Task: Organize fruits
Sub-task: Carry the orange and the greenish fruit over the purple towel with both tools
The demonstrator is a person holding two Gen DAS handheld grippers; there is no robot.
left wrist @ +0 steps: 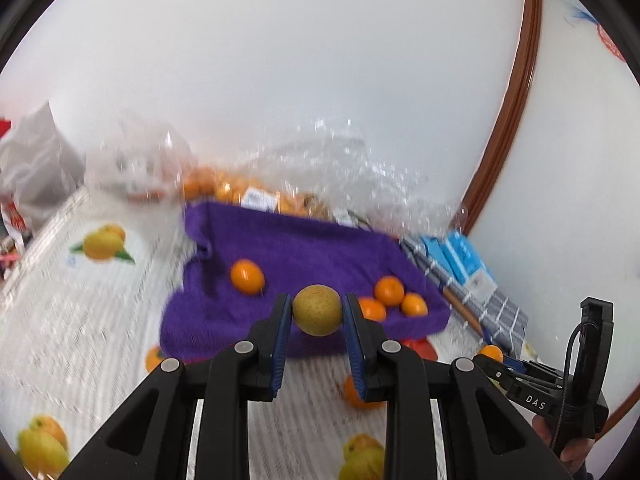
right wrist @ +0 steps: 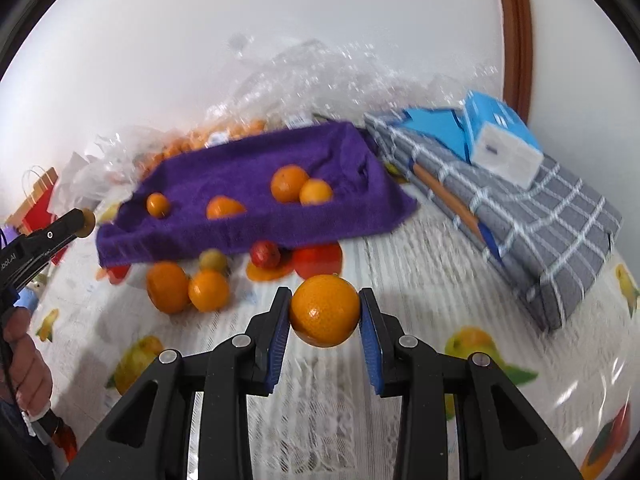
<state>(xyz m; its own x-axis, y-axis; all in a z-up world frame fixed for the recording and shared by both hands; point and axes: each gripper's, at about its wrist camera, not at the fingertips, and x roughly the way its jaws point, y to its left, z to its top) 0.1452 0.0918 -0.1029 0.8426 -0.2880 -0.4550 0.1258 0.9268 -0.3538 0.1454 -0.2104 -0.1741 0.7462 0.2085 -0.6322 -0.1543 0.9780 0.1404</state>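
The left gripper (left wrist: 317, 310) is gripping a yellow-green fruit (left wrist: 317, 309); the right gripper (right wrist: 325, 311) is clamping an orange (right wrist: 325, 310) near the purple towel (right wrist: 240, 184).

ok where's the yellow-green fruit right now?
Left wrist view, centre: the yellow-green fruit is clamped in the left gripper, lifted in front of the purple towel's near edge, left of three oranges.
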